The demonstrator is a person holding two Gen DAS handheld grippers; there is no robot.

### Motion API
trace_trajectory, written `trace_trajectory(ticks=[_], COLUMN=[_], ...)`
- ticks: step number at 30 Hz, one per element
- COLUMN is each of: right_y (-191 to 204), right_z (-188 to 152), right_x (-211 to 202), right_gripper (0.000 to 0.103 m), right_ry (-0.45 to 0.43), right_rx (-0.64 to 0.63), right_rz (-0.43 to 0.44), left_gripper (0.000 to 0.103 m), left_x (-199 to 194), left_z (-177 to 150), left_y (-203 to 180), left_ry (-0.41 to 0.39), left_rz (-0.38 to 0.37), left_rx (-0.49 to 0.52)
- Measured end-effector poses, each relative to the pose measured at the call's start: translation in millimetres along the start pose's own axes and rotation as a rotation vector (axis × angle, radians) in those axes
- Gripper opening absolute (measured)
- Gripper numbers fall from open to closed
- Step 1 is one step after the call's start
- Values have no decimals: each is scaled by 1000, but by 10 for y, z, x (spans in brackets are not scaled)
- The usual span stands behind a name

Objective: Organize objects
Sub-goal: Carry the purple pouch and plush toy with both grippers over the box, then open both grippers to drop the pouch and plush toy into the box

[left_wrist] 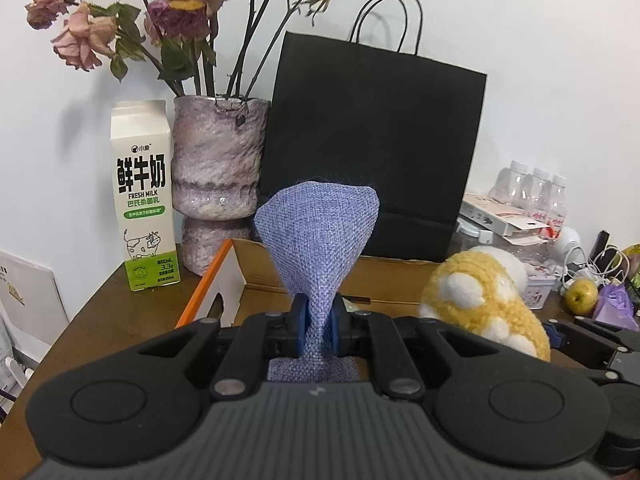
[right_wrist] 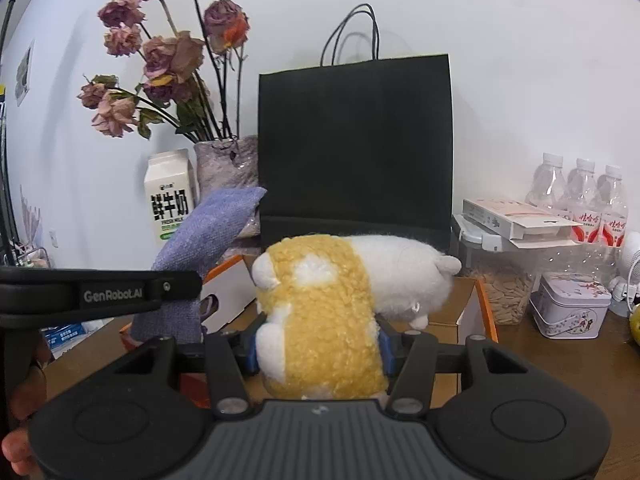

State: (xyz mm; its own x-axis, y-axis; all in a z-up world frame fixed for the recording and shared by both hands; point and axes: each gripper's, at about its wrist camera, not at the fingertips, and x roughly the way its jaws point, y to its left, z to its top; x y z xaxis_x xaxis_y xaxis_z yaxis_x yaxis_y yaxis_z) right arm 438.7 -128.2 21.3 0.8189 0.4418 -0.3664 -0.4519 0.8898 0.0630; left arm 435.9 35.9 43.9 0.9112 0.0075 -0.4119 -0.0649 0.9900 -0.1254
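While both loads hang above open cardboard box, risks: left gripper clamps blue fabric pouch by narrow neck only, could slip; right gripper squeezes yellow-white plush toy low, soft body could squirm free, swing into vase. Milk carton reads "FRESH MILK"; left gripper arm marked "GenRobot.AI".
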Motion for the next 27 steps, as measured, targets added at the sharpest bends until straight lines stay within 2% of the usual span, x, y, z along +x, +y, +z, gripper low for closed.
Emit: trace_trajectory(ticks=[6, 22, 23, 24, 25, 26, 27], right_y=[-87, -172, -177, -180, -183, -179, -171], right_z=[31, 62, 61, 57, 51, 41, 32], right_x=[205, 644, 656, 670, 683, 690, 694], right_gripper=[51, 51, 54, 55, 66, 86, 94], right_ry=[14, 63, 66, 72, 78, 80, 81], right_rx=[4, -7, -7, -8, -9, -10, -16], right_rz=[-6, -19, -20, -18, -22, -29, -39], left_gripper=[12, 14, 17, 28, 37, 55, 70], left_x=[213, 693, 700, 698, 697, 688, 674], left_z=[68, 91, 93, 96, 98, 101, 100], left_y=[53, 75, 82, 95, 101, 103, 104], left_ry=[10, 98, 101, 99, 98, 92, 81], left_rz=[9, 6, -9, -18, -16, -6, 9], left_rx=[4, 38, 35, 25, 21, 21, 21])
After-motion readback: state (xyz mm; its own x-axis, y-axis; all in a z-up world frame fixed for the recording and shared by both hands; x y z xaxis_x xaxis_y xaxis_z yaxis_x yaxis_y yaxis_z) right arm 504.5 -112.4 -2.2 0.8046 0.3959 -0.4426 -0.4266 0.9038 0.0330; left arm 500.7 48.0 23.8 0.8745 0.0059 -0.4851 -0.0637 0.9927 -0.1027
